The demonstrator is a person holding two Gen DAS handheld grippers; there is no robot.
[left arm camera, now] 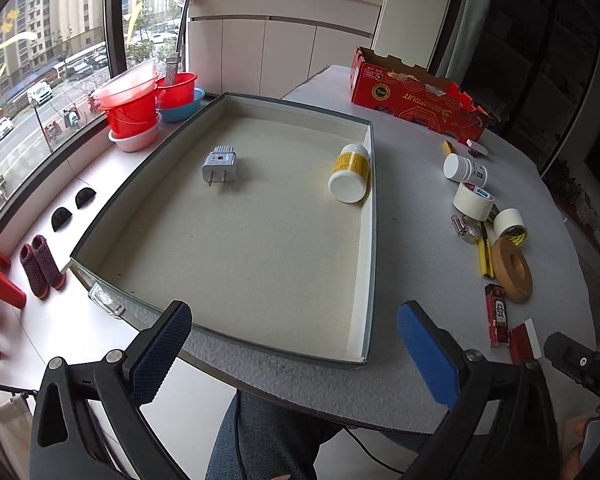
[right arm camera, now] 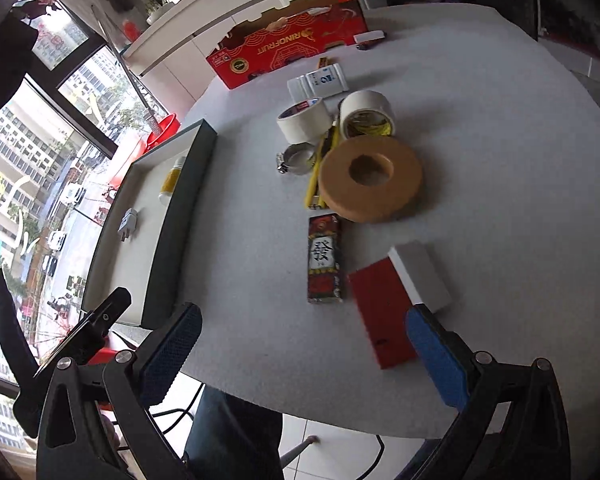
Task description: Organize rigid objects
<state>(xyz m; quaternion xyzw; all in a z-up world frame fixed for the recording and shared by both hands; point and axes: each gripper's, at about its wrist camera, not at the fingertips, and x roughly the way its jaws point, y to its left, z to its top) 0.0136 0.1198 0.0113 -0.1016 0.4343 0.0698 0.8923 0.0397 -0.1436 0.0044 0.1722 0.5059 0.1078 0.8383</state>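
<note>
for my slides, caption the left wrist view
Open left gripper above a shallow tray holding a plug adapter and pill bottle.

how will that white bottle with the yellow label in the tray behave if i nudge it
The white bottle lies on its side, so a sideways nudge would probably roll it across the tray floor. Its far side rests against the tray wall, which should stop it that way. Smooth plastic may slip between pads.

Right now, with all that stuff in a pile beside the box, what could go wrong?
1. The brown ring rests on the yellow knife and touches a tape roll; lifting one might drag the others.
2. The bottle in the box lies on its side, so it could roll.
3. The red block sits near the table edge.
</note>
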